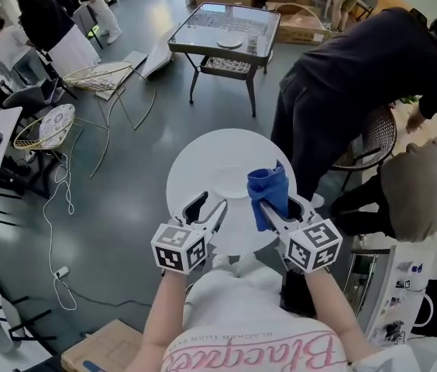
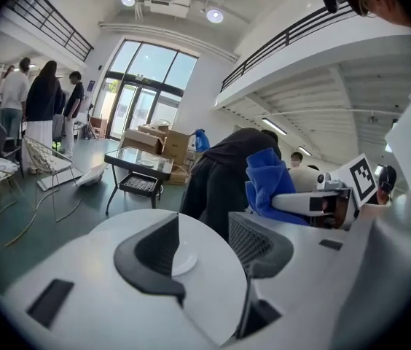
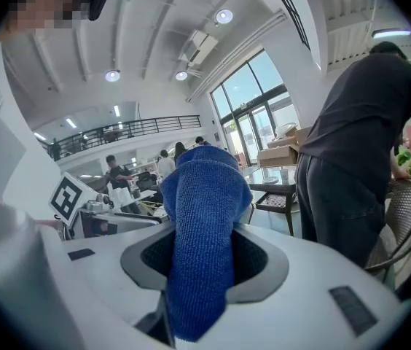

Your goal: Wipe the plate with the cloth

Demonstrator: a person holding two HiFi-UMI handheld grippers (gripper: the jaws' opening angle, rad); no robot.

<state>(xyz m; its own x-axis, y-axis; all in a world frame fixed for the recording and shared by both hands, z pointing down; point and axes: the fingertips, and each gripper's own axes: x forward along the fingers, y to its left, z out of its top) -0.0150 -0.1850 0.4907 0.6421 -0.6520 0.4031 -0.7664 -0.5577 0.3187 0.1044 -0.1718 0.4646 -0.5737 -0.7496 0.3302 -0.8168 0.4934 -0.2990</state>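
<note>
One view, right gripper view, shows cloth (image 3: 202, 232) pinched.

Head view looks steeply down; left gripper view shares its round table (image 1: 203, 149).

The plate (image 1: 228, 180) lies at the centre of the worktop (image 1: 203, 149). The left gripper (image 1: 207, 206) is before the plate to its left, the right gripper (image 1: 279, 209) before it to its right, and the cloth (image 1: 269, 186) is at the plate's right edge.

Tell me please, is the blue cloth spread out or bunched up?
Bunched up. The blue cloth stands as a thick folded wad, pinched between the jaws of the right gripper, not laid flat.
</note>
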